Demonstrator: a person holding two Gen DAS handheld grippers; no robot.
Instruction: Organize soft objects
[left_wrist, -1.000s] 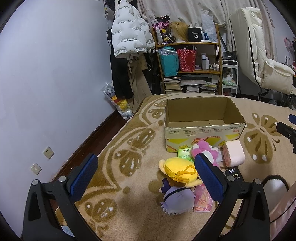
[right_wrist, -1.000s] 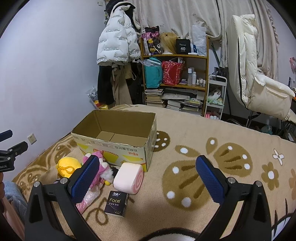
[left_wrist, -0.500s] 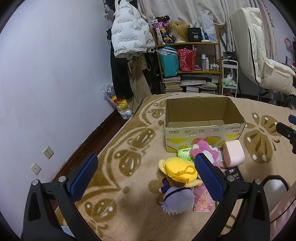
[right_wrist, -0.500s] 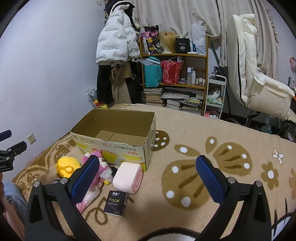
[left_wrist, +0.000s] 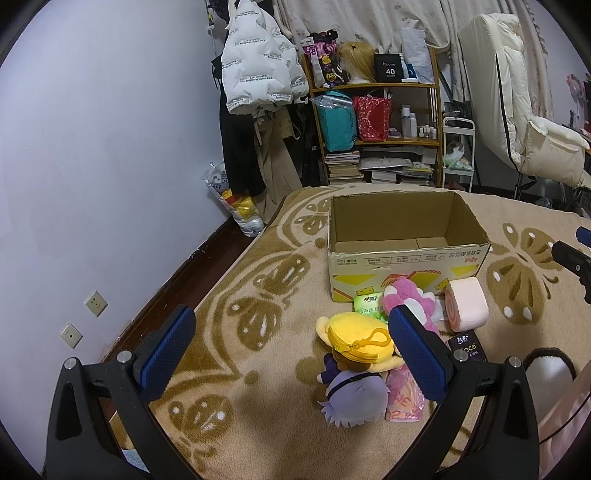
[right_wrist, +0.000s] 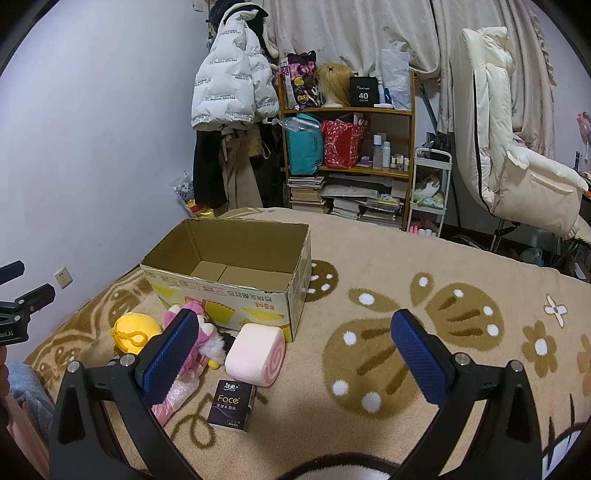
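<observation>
Bedroom, patterned beige blanket on bed (right_wrist: 406, 266); empty cardboard box (right_wrist: 236, 266) at 12 o'clock of toy pile. Left gripper (left_wrist: 291, 350) and right gripper (right_wrist: 291, 354): fingers wide apart, holding nothing. Best to start with pink roll cushion (right_wrist: 255, 354), 5 o'clock of box; grip mid-body, lift clear of rim. No visible change from earlier frames.

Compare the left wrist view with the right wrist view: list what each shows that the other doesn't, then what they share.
Only the left wrist view shows the purple-haired doll and the green tissue pack. Only the right wrist view shows the white flower pattern on the blanket and the whole front of the black Face pack. Both show the empty cardboard box, pink roll cushion, yellow plush, pink plush, and open jaws holding nothing.
</observation>
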